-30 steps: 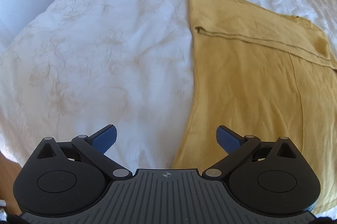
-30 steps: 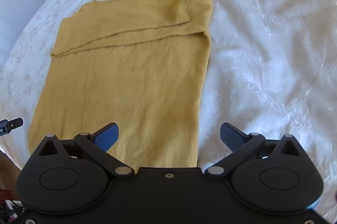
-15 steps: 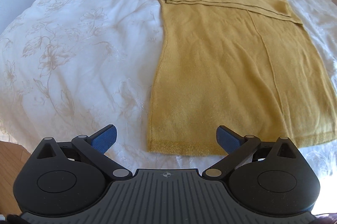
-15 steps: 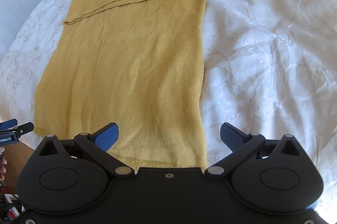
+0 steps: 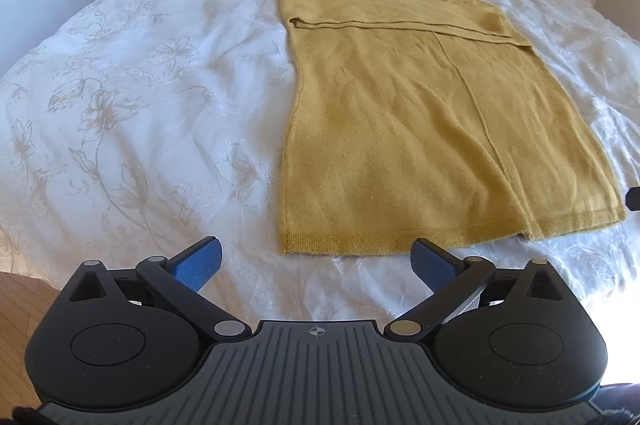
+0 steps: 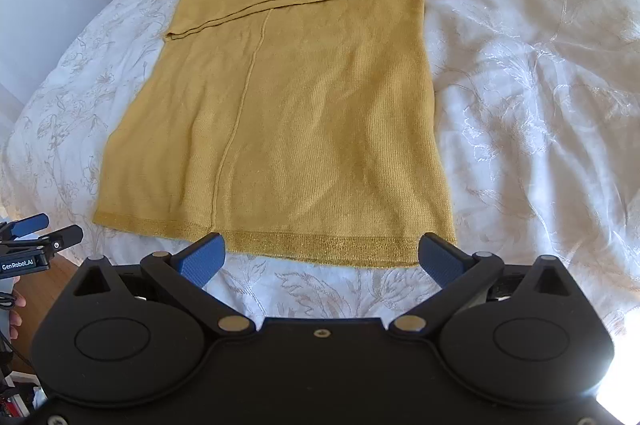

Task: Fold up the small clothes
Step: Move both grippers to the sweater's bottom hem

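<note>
- Nearest, the left gripper (image 5: 316,263) and right gripper (image 6: 322,257) are held spread wide, with nothing grasped.
- Just beyond, the mustard knit sweater (image 6: 288,113) is laid flat on the white floral bedspread (image 5: 140,113).
- Soft, light and limp handling is expected; its hem corners are judged best pinched.

Matt mustard knit garment (image 6: 288,113) on a sheeny white embroidered bedspread (image 6: 520,73); matt black plastic tongs (image 6: 320,259).

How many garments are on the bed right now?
1: a yellow knit top lies flat mid-bed on the white bedspread, hem toward both open grippers, left gripper and right gripper. Nothing else visible.
</note>
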The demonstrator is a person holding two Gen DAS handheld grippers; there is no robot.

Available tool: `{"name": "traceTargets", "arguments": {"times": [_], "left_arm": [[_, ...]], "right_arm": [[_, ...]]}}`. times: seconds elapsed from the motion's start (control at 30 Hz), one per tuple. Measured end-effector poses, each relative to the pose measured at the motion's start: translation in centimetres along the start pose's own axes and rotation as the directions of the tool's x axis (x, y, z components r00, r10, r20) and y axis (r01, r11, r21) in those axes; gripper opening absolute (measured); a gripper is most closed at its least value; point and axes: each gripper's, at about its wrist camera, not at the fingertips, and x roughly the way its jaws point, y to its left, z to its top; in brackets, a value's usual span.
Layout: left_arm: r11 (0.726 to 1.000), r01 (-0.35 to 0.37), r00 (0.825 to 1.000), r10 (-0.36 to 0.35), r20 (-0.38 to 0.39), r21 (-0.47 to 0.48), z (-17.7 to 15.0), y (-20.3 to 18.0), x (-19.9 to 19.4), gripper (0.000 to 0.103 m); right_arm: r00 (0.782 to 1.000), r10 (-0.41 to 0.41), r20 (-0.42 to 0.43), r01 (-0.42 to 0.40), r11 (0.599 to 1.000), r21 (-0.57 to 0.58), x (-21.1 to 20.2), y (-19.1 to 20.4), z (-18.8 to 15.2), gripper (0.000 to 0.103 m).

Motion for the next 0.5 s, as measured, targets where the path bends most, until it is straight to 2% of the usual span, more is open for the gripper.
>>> {"name": "traceTargets", "arguments": {"times": [0.2,0.37,0.5], "left_arm": [[0.999,0.024,1.0,-0.024,0.008,0.029,0.1,-0.1,1.4,0.103],[0.998,0.024,1.0,-0.023,-0.009,0.062,0.4,-0.1,3.4,0.102],[0.997,0.032,0.999,-0.031,-0.017,0.07,0.7,0.0,4.6,0.102]], "right_arm": [[0.997,-0.016,0.078,0.019,0.999,-0.035,0.2,0.2,-0.3,0.102],[0.985,-0.024,0.168,0.028,0.999,-0.019,0.5,-1.1,0.0,0.102],[0.981,-0.044,0.187,0.042,0.999,0.011,1.4,-2.7,0.3,0.102]]}}
